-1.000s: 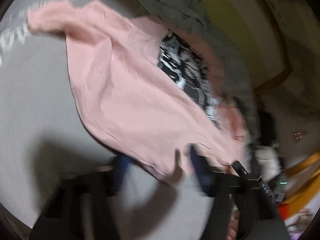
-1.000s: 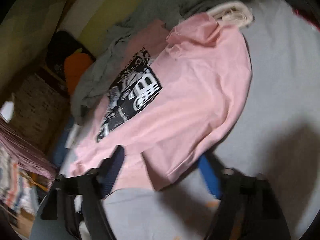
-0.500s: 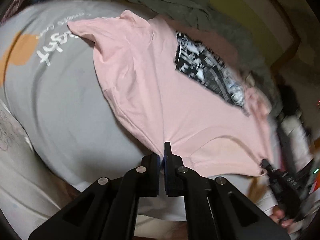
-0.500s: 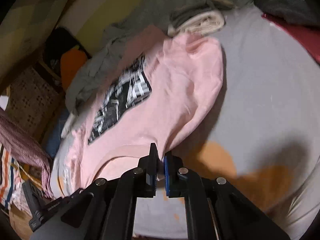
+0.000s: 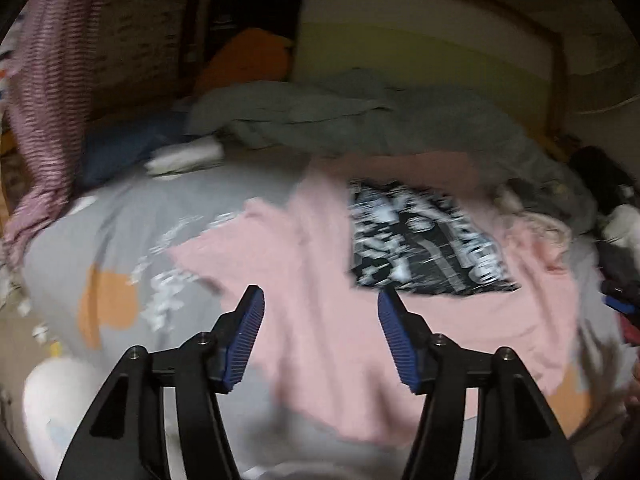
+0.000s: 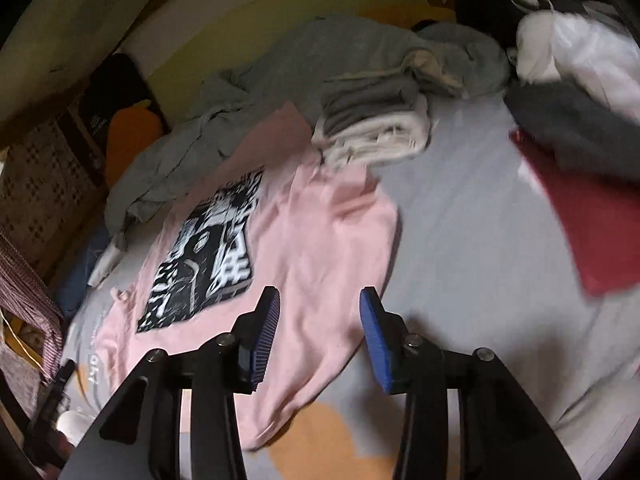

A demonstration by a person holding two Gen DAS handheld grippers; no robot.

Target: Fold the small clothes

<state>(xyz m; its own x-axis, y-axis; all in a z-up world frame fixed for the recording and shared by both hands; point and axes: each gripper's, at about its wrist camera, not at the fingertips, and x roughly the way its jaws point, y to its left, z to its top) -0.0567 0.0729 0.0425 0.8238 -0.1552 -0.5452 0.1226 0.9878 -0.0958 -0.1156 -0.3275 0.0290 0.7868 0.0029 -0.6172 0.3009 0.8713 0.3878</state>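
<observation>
A pink T-shirt (image 5: 320, 280) (image 6: 320, 248) with a black-and-white print (image 5: 420, 248) (image 6: 212, 256) lies spread face up on the grey bed sheet (image 5: 100, 232) (image 6: 460, 220). My left gripper (image 5: 320, 304) hovers above its lower part, jaws opening, blue pads apart with nothing pressed between them. My right gripper (image 6: 318, 304) hangs over the shirt's right side, jaws opening too, and holds nothing. The shirt's hem lies below both grippers, slightly rumpled.
A rumpled grey garment (image 5: 360, 120) (image 6: 280, 92) lies behind the shirt. Folded grey and cream clothes (image 6: 372, 128) sit by the shirt's collar. A red cloth (image 6: 580, 216), dark grey and white clothes (image 6: 580, 52) lie at the right. A striped cloth (image 5: 44, 100) hangs at the left.
Both grippers gripped the shirt's hem half a second ago. They have let go, opened and risen back from it; the shirt now lies flat on the bed.
</observation>
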